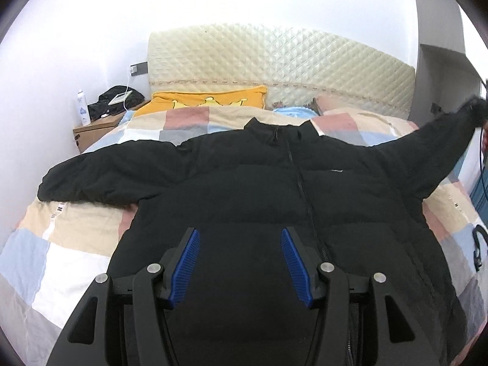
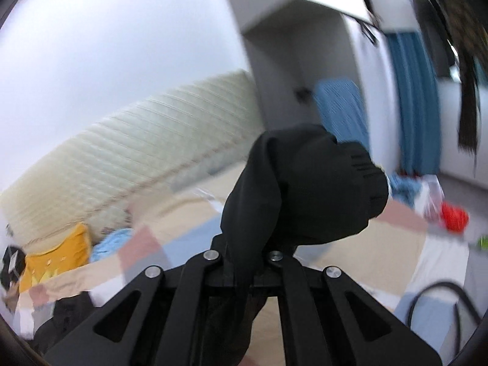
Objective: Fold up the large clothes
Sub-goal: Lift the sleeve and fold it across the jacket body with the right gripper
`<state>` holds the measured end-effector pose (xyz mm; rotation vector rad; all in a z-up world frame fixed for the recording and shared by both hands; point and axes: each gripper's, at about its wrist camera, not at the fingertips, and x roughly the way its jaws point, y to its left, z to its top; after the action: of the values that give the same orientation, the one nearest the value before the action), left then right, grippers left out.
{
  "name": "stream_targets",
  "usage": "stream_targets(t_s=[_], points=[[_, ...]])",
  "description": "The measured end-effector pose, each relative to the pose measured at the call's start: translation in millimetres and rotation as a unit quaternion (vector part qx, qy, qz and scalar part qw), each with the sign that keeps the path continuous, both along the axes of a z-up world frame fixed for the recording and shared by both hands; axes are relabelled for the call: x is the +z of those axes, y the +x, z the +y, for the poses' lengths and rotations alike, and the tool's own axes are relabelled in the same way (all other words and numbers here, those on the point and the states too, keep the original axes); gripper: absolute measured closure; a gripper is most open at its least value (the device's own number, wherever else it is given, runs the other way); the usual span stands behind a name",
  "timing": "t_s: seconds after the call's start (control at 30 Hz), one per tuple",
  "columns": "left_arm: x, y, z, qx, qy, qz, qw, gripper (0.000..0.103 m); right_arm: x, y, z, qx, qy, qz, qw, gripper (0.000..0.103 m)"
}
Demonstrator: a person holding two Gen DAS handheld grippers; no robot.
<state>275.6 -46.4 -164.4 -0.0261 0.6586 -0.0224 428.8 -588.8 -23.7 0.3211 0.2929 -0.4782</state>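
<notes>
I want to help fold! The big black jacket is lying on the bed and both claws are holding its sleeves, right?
Not quite. Only the right claw grips a sleeve, as the right wrist view shows. The left claw is open above the black jacket on the bed, holding nothing.

R claw (image 2: 244,262) tips (under sleeve (image 2: 305,183)) hidden

You have a patchwork quilt (image 1: 76,228) covering the bed; a yellow pillow (image 1: 210,99) lies against the quilted cream headboard (image 1: 274,58); a white spray bottle (image 1: 83,106) stands on the wooden nightstand (image 1: 94,128); blue curtains (image 2: 414,106) hang at your right.
</notes>
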Motion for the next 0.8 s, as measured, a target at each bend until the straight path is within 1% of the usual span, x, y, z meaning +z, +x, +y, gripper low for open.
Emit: stream_targets(t_s=[0.13, 0.17, 0.23, 0.33, 0.37, 0.4, 0.47, 0.5, 0.53, 0.57, 0.63, 0.73, 0.8], points=[[10, -6, 13, 0.002, -0.023, -0.01, 0.9997, 0.047, 46, 1, 66, 0.04, -0.021, -0.023, 0.999, 0.1], [12, -9, 16, 0.002, -0.028, -0.013, 0.9995, 0.047, 52, 1, 77, 0.048, -0.026, -0.026, 0.998, 0.1], [15, -14, 24, 0.007, -0.039, -0.02, 0.999, 0.047, 69, 4, 117, 0.071, -0.051, -0.028, 0.996, 0.1], [18, -19, 33, 0.003, -0.044, -0.025, 0.9987, 0.047, 78, 11, 170, 0.104, -0.087, -0.025, 0.99, 0.1], [20, -20, 35, -0.011, -0.041, -0.03, 0.9986, 0.047, 77, 13, 188, 0.116, -0.095, -0.022, 0.988, 0.1], [23, -21, 37, -0.032, -0.028, -0.041, 0.9983, 0.047, 73, 16, 205, 0.129, -0.1, -0.015, 0.986, 0.1], [27, -22, 42, -0.029, -0.002, -0.053, 0.9982, 0.047, 60, 21, 238, 0.15, -0.1, -0.006, 0.984, 0.1], [28, -22, 45, -0.027, 0.002, -0.057, 0.998, 0.047, 53, 23, 251, 0.16, -0.099, -0.003, 0.982, 0.1], [30, -22, 53, -0.022, 0.0, -0.061, 0.9979, 0.047, 46, 26, 265, 0.17, -0.1, 0.001, 0.98, 0.1], [30, -22, 60, -0.016, -0.011, -0.061, 0.998, 0.047, 37, 30, 287, 0.187, -0.101, 0.005, 0.977, 0.1], [30, -21, 76, -0.008, -0.042, -0.055, 0.9975, 0.047, 20, 36, 323, 0.218, -0.109, 0.012, 0.97, 0.1], [29, -17, 96, 0.021, -0.064, -0.056, 0.9962, 0.047, -5, 48, 378, 0.273, -0.118, 0.037, 0.954, 0.1], [25, -16, 104, 0.034, -0.066, -0.059, 0.9955, 0.048, -33, 57, 418, 0.313, -0.119, 0.06, 0.941, 0.1]])
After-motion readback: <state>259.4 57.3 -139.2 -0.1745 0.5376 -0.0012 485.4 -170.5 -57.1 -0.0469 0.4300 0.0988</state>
